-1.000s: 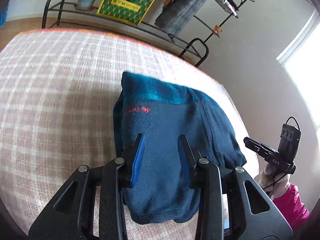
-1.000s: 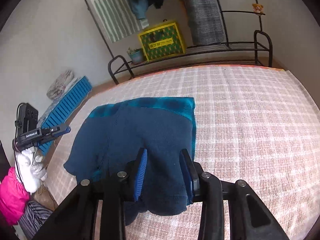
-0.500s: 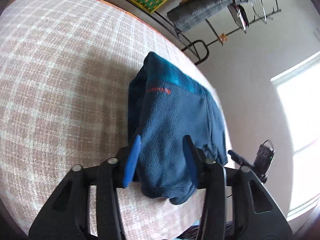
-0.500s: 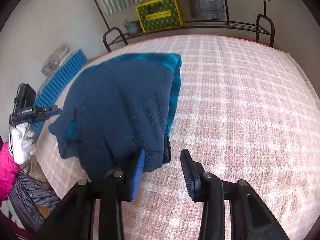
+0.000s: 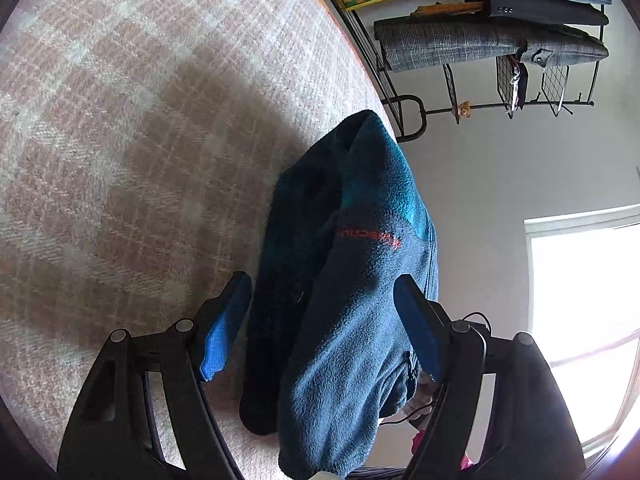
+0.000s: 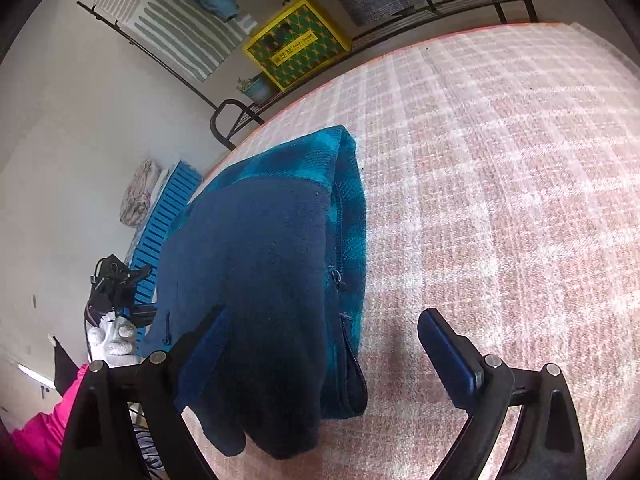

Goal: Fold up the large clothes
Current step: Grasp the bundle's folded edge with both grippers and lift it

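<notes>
Left gripper (image 5: 322, 324): jaws opening, blue pads apart, fleece between them, neither pad visibly pressing cloth. Right gripper (image 6: 324, 340): jaws opening, spread wide; left pad against fleece edge, right pad over bare checked cover.
Folded navy fleece jacket (image 6: 264, 264), teal collar band at far end, red logo on top layer, lying near edge of surface (image 6: 500, 184) with pink-white plaid cover.
Beyond: black metal rack (image 6: 440, 4), yellow-green box (image 6: 298, 42), hanging clothes. Window bright in left wrist view.
</notes>
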A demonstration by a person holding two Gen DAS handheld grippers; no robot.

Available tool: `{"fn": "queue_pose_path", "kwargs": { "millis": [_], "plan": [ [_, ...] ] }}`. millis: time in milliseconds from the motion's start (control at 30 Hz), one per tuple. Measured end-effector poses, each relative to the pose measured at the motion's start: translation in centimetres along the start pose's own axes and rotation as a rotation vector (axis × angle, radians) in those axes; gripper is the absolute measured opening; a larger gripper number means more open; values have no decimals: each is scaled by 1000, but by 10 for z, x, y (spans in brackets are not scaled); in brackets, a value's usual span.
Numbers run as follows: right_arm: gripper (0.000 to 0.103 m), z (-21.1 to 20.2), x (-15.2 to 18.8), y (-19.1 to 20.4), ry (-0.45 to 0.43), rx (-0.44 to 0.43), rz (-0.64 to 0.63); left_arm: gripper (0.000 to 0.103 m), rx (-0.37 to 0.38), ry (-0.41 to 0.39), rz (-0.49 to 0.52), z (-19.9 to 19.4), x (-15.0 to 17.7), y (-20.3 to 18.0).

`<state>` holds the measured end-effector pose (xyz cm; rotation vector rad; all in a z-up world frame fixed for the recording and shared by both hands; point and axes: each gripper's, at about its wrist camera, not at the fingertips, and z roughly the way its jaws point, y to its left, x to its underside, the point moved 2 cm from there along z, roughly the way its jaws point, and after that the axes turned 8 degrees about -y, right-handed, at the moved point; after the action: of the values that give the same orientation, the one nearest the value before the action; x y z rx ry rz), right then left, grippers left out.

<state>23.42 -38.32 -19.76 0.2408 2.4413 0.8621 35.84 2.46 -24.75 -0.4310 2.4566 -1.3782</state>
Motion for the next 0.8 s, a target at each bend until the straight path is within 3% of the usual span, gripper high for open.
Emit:
{"fn": "queue_pose_path", "kwargs": {
  "millis": [133,267,333,400,467,533,633,800],
  "plan": [
    [95,22,-2,-6,43,-16,24,75,-3,11,11,17,-1,0],
    [94,30,-4,-10,26,-84,71,72,-16,15,42,23,-1,-7],
    [79,39,-3,-11,55,-137,107,60,-34,19,55,28,0,-8],
    [77,45,-2,-8,54,-147,112,54,-50,13,62,31,1,-10],
    [74,47,-3,-2,64,-134,88,48,-77,-1,92,30,3,-16],
    [57,46,-1,3,66,-121,75,42,-121,-22,163,30,6,-32],
    [44,41,-3,15,54,-81,19,36,-176,-53,291,27,13,-53],
    [31,28,-12,36,30,-4,-86,31,-180,-88,382,26,23,-82]
  ]
}}
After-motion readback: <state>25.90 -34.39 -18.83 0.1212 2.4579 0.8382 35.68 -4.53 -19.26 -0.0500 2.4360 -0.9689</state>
